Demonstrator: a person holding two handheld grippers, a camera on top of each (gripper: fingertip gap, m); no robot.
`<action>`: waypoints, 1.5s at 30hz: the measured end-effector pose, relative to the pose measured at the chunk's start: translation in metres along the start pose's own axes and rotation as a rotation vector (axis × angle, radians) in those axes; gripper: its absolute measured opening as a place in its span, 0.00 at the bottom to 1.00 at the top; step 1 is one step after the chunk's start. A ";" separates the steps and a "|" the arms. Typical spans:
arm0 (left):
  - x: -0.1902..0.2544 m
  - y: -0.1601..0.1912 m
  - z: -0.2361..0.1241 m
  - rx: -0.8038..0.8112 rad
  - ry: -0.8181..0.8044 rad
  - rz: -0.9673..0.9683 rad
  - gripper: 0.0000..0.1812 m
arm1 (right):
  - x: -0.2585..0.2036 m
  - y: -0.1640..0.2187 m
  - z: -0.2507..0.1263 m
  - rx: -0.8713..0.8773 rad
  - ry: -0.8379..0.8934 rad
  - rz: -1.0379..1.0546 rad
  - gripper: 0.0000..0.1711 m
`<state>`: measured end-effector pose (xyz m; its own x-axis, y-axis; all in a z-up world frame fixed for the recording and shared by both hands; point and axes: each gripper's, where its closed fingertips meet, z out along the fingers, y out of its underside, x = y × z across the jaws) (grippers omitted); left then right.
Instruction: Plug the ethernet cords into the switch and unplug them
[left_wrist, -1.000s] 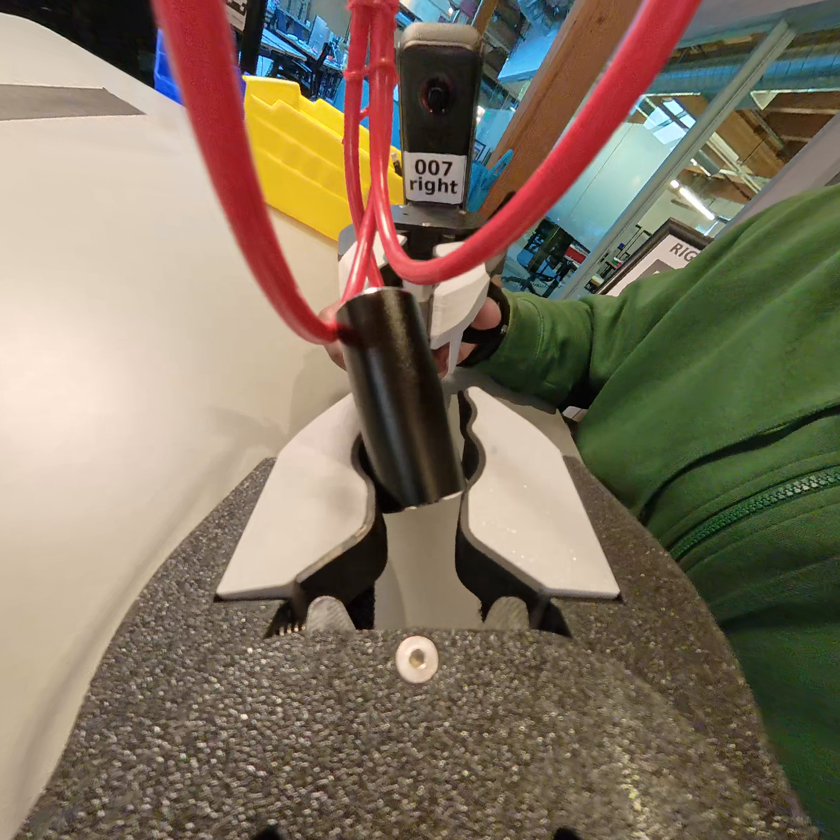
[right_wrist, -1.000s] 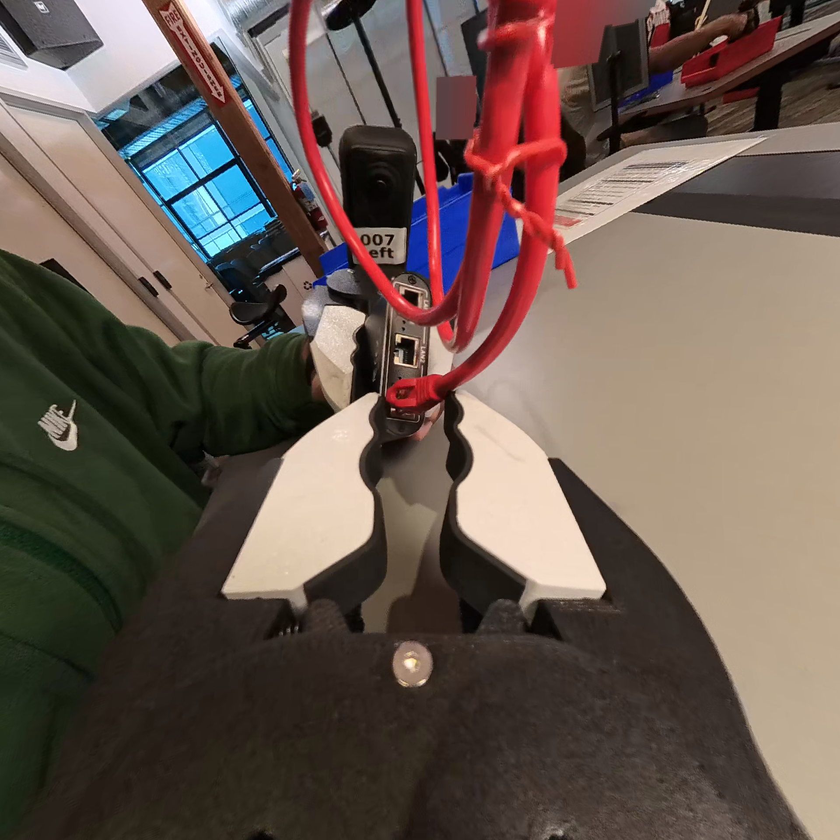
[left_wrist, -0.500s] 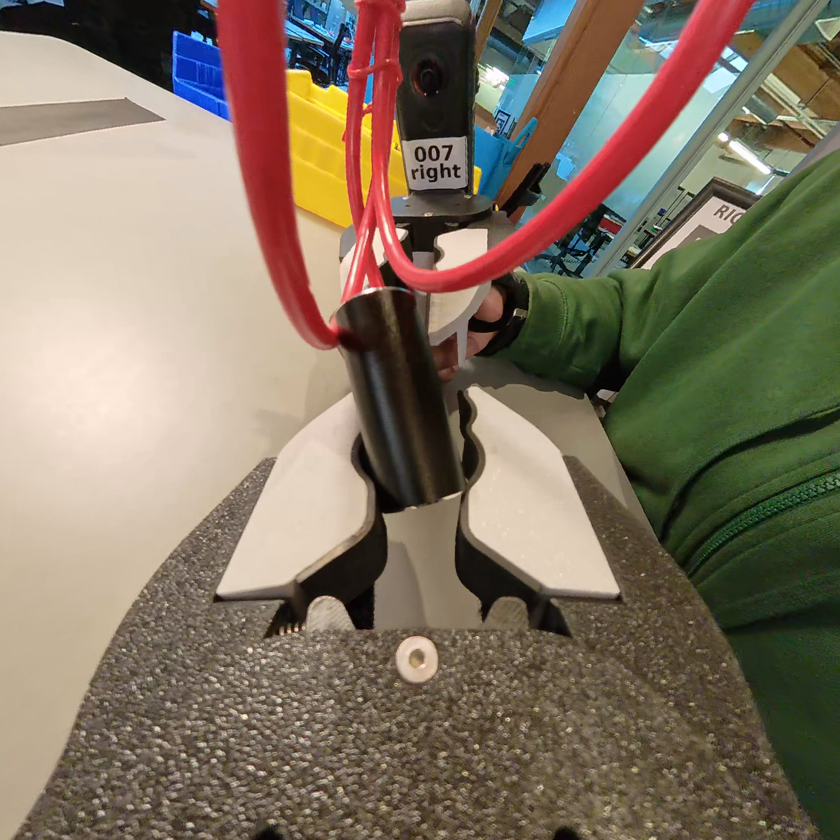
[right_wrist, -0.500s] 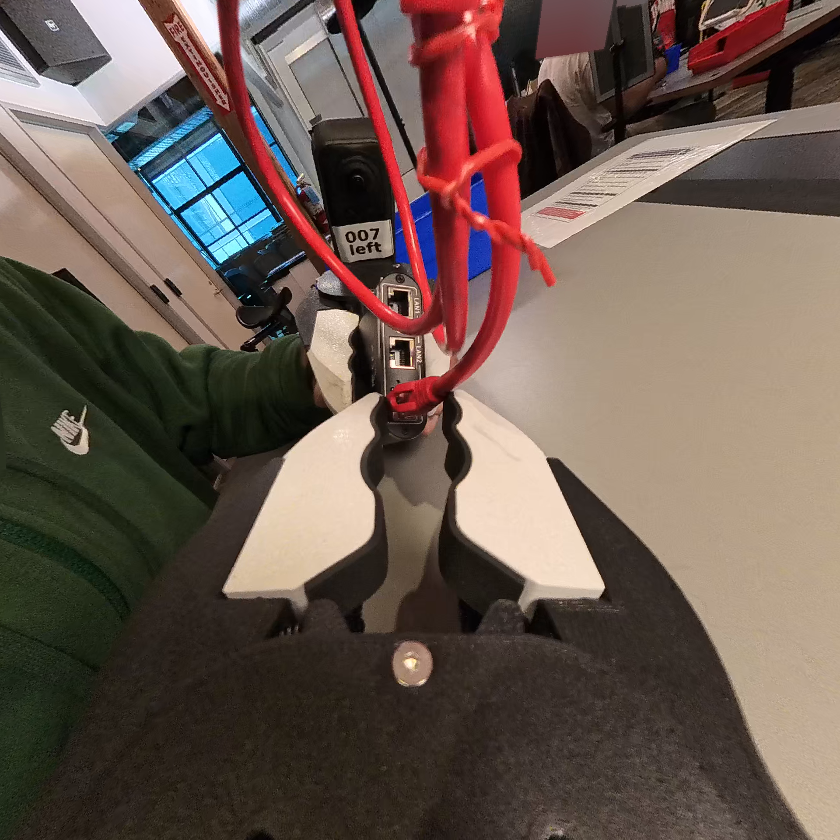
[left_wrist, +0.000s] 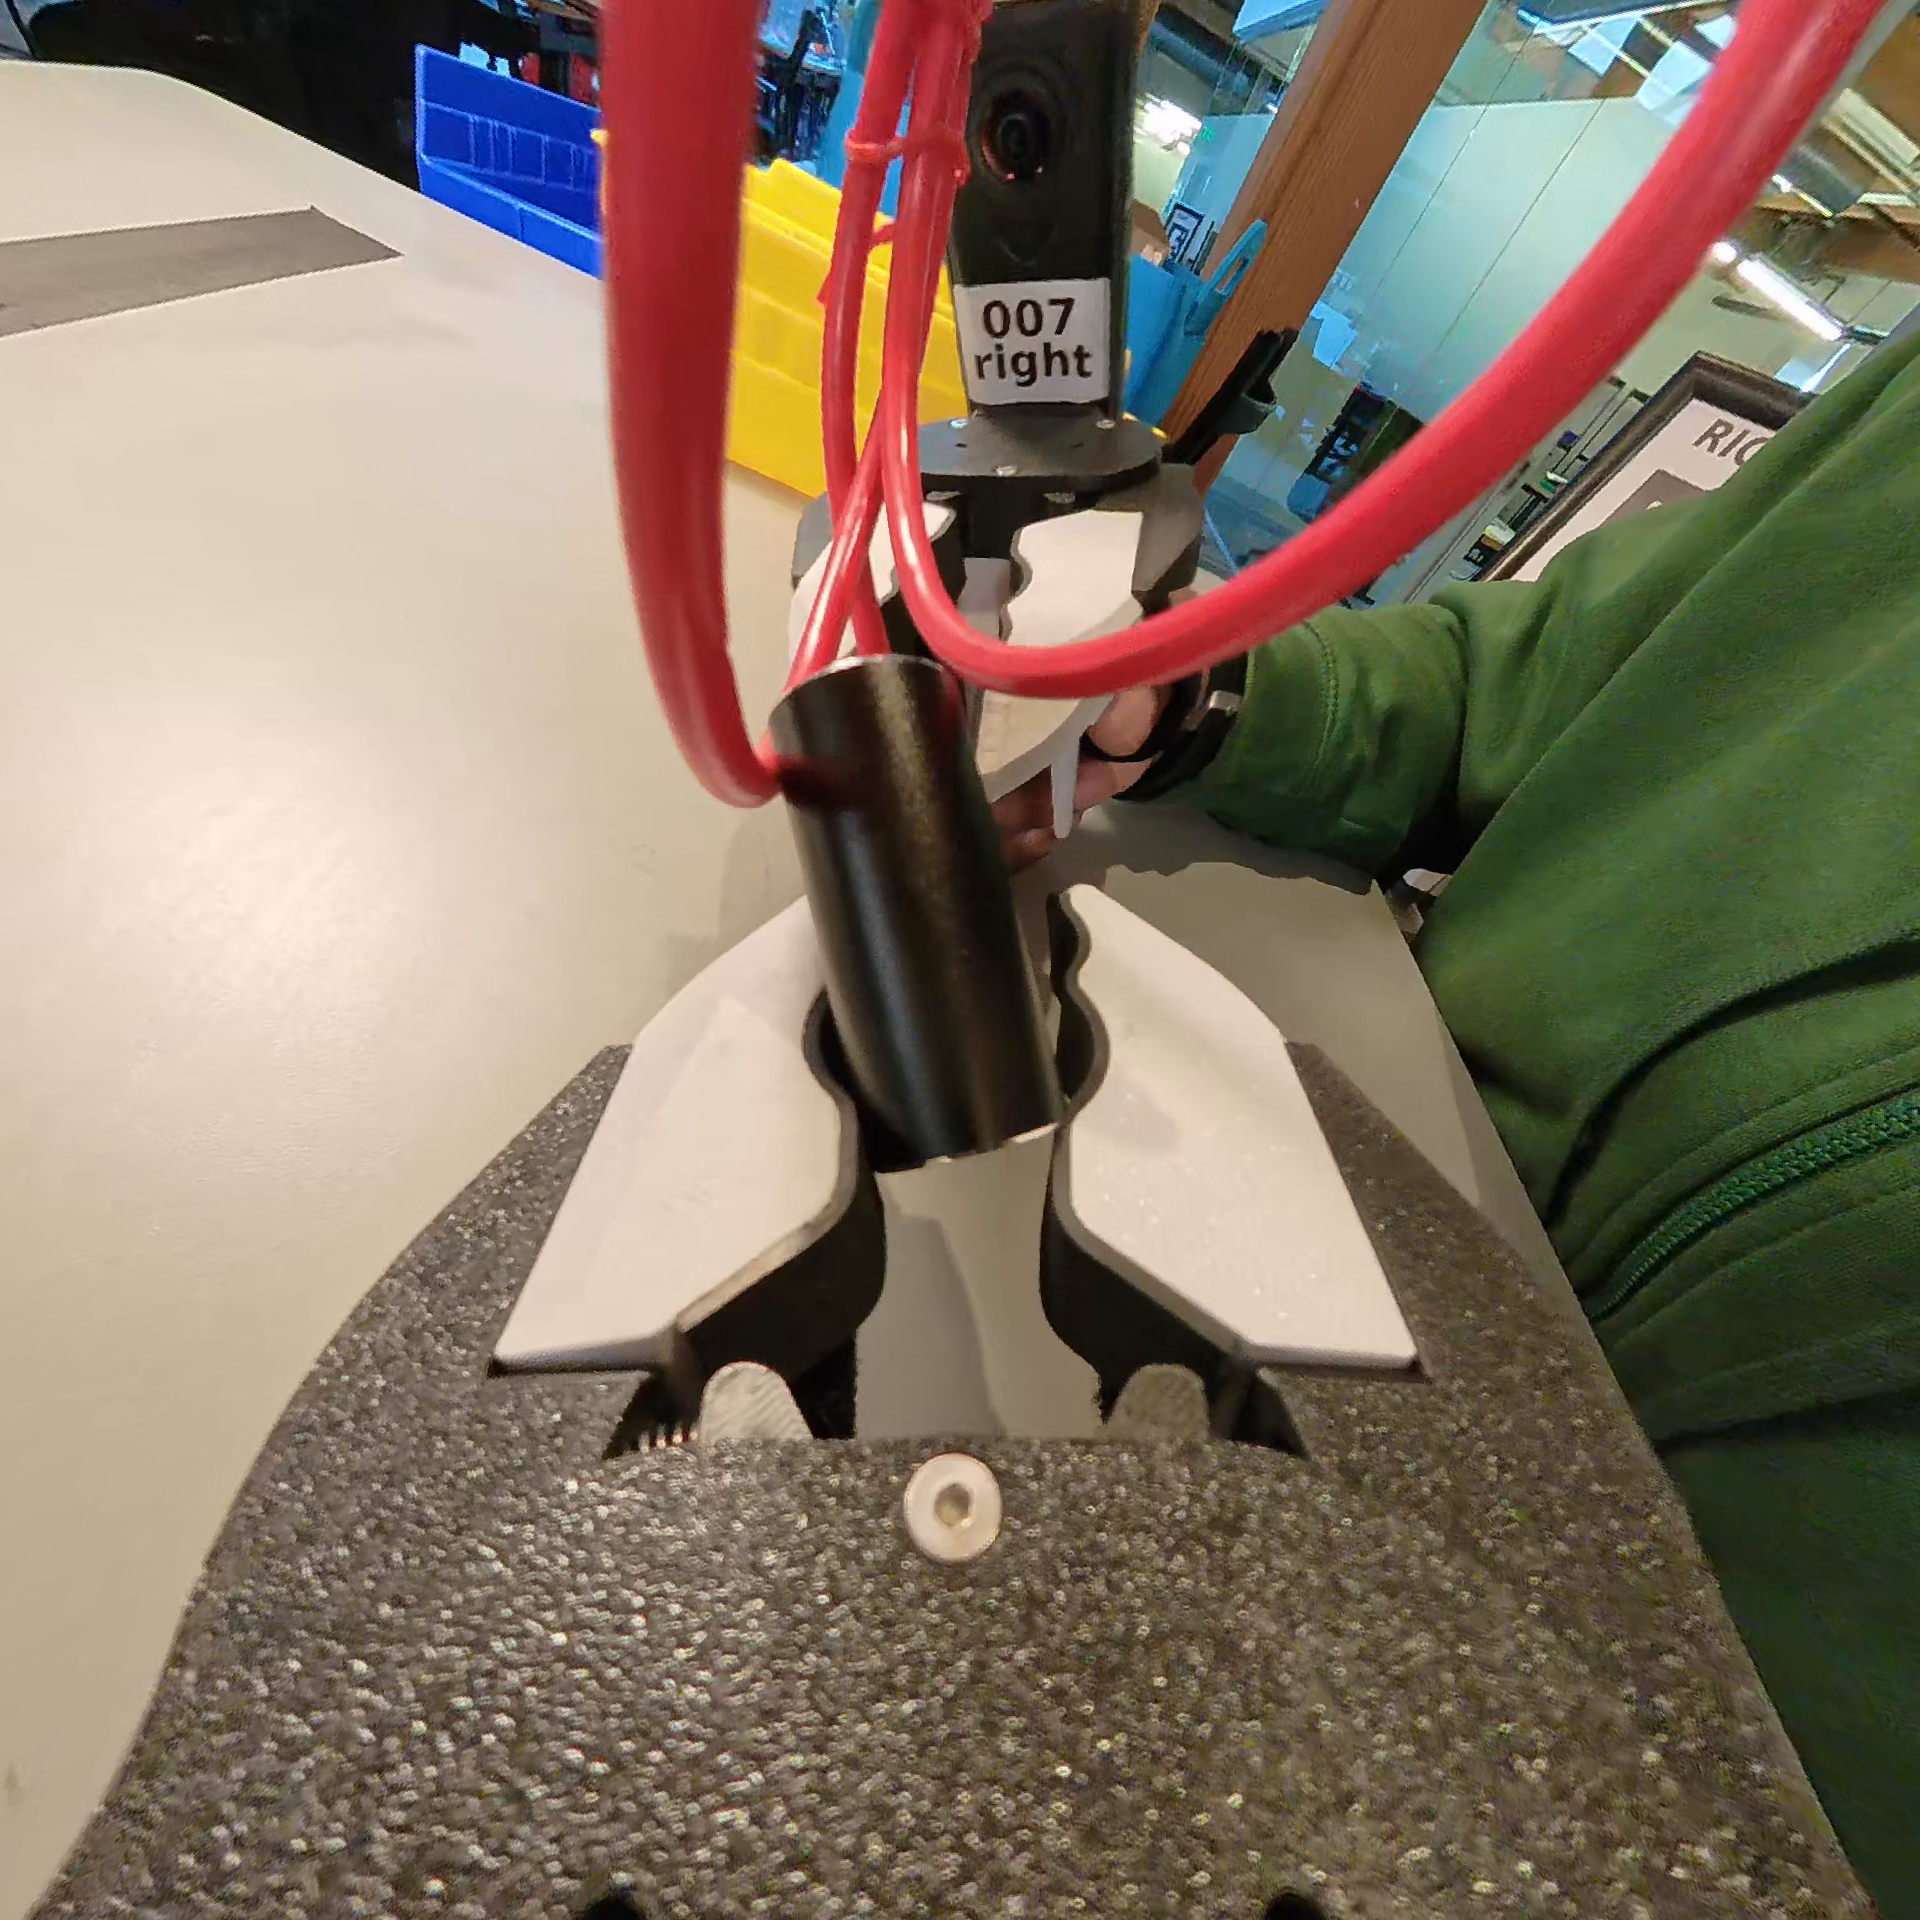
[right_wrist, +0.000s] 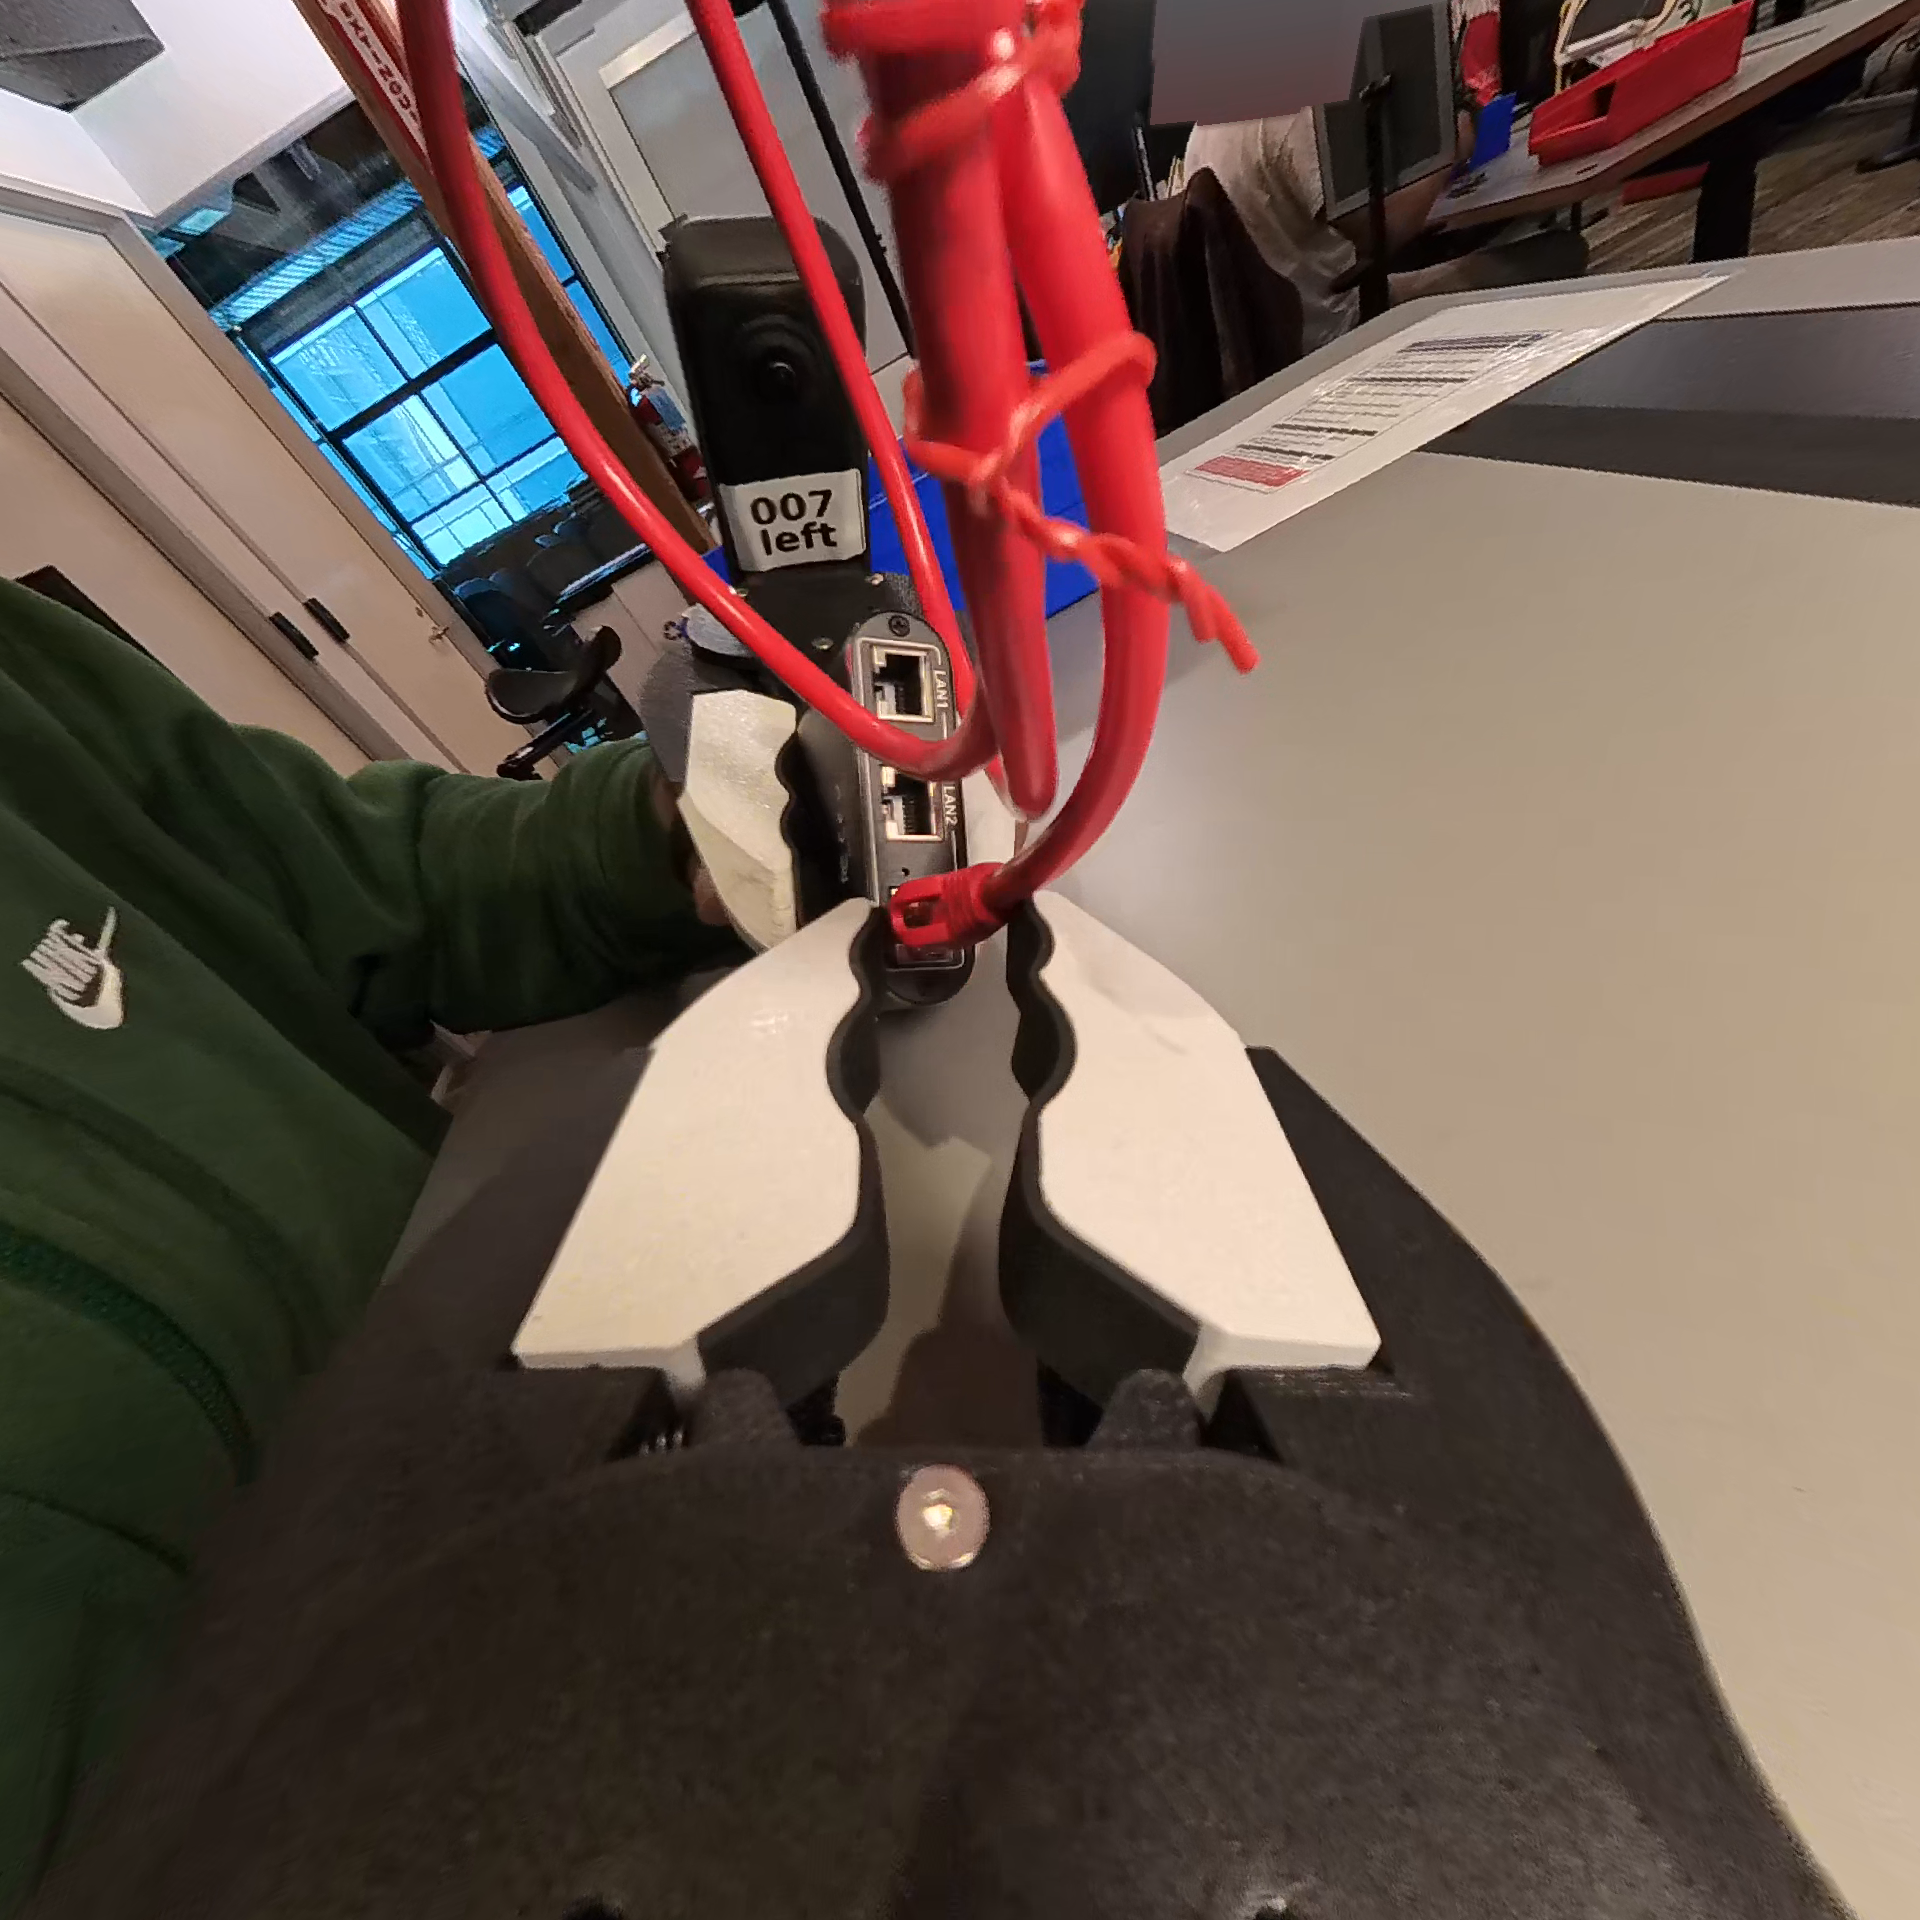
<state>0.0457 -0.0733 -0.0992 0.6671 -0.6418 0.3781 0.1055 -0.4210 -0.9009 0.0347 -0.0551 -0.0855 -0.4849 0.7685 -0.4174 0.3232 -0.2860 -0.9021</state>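
My left gripper (left_wrist: 935, 935) is shut on the black switch (left_wrist: 914, 935) and holds it upright above the table. The switch's port face shows in the right wrist view (right_wrist: 914, 748), with two upper ports empty. A red ethernet plug (right_wrist: 940, 909) sits in the lowest port. My right gripper (right_wrist: 940, 920) faces that end with its fingertips closed on either side of the plug. The red ethernet cord (left_wrist: 665, 416) loops up out of the frame. A tied bundle of it (right_wrist: 997, 364) hangs in front of the switch. The right gripper also shows behind the switch (left_wrist: 997, 644).
The grey table (left_wrist: 312, 727) spreads under both grippers. Yellow bins (left_wrist: 790, 343) and a blue bin (left_wrist: 499, 166) stand at its far edge. A printed sheet (right_wrist: 1403, 416) lies on the table. A person's green sleeve (left_wrist: 1662, 935) is close on the side. My two grippers' fingertips are within a few centimetres of each other.
Both grippers have turned together with the switch and plug, so more table shows behind them. The hanging cord bundle has swung. The grip on the switch and plug is unchanged.
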 end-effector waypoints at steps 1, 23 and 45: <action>-0.001 0.000 0.000 0.000 -0.004 -0.002 0.19 | 0.001 0.000 0.000 0.000 0.014 -0.011 0.13; -0.012 -0.002 -0.001 0.008 -0.116 0.035 0.17 | 0.011 -0.007 -0.001 0.034 0.248 -0.185 0.11; -0.011 -0.004 0.000 0.025 -0.108 0.024 0.16 | 0.007 -0.015 -0.005 0.112 0.224 -0.113 0.10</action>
<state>0.0375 -0.0643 -0.0996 0.7451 -0.5784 0.3321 0.1059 -0.3890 -0.9151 0.0299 -0.0426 -0.0740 -0.3166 0.9032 -0.2899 0.1798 -0.2430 -0.9532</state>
